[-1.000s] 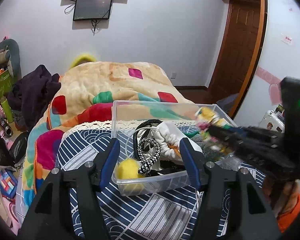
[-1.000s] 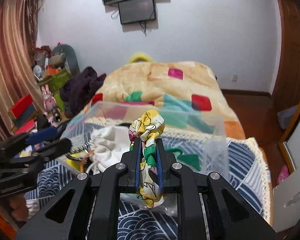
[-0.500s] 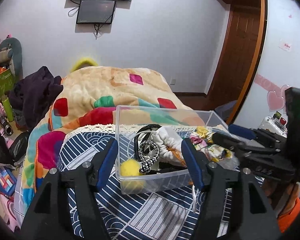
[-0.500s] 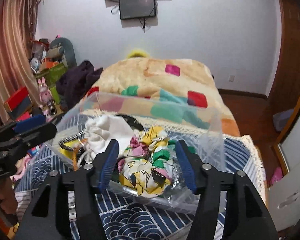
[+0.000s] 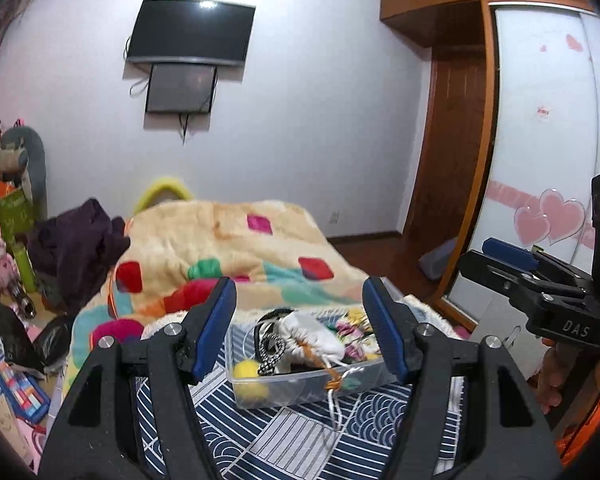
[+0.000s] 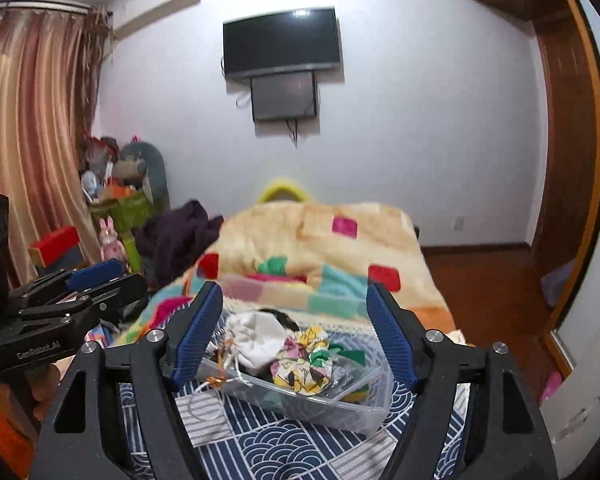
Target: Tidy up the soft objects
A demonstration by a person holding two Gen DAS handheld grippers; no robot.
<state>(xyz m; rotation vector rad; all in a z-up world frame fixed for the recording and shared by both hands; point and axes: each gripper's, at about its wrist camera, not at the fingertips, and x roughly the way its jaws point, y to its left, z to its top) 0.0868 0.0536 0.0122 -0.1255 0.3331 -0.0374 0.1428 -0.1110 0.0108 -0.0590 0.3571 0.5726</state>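
Right gripper (image 6: 294, 330) jaws spread, empty; left gripper (image 5: 300, 326) same. Floral cloth (image 6: 304, 356) lies in clear box (image 6: 364, 416), just ahead and below right jaws, bunched, no clear long axis; right nearer

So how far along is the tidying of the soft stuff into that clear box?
Mostly done, it seems. The clear box on the patterned cloth already holds the floral scrunchie, the white drawstring pouch and the yellow pompom. Nothing is in hand: both the left tongs and the right tongs are open and empty. Left over: the pouch's cord hangs outside the box.
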